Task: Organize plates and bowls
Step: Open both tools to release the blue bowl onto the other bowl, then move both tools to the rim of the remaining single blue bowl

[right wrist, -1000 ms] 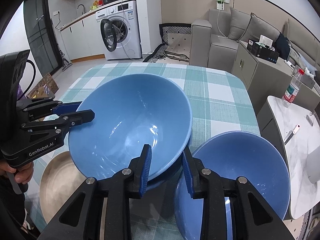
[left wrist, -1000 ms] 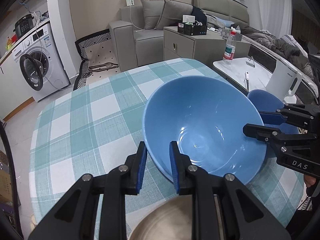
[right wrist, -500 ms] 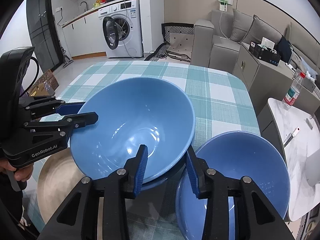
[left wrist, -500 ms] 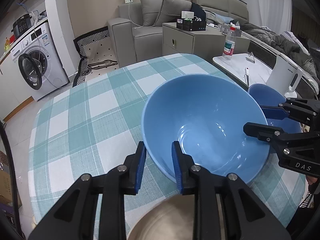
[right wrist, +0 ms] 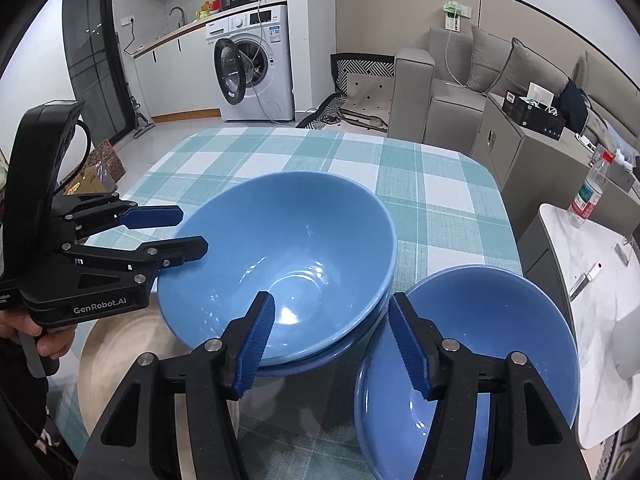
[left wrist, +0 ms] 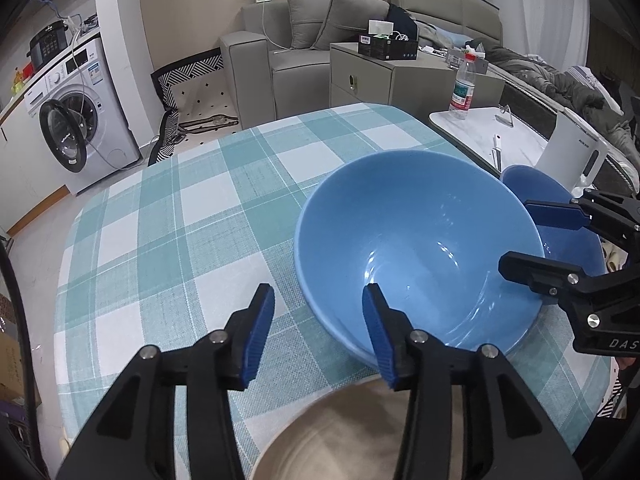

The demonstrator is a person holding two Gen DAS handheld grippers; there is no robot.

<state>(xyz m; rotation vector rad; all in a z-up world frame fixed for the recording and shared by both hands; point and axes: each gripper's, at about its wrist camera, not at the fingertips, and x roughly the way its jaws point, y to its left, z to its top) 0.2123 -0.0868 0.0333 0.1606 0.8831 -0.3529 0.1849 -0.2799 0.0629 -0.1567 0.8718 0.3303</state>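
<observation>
The large blue bowl (right wrist: pixel 280 264) is seen nested on another blue dish, near the middle of the bench (left wrist: pixel 192 208). Its rim is straddled from opposite sides by the left claw (left wrist: pixel 318 334) and the right claw (right wrist: pixel 332 340); both are opening, pads clear of the rim. The smaller blue bowl (right wrist: pixel 480 344) lies just beside the right claw, toward the bench's right edge, so that hand is judged nearer.

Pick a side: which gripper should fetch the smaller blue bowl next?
Right. The smaller blue bowl sits directly under the right gripper, whose opening jaws straddle the big blue bowl's rim. The left gripper is across that bowl, by the beige plate.
</observation>
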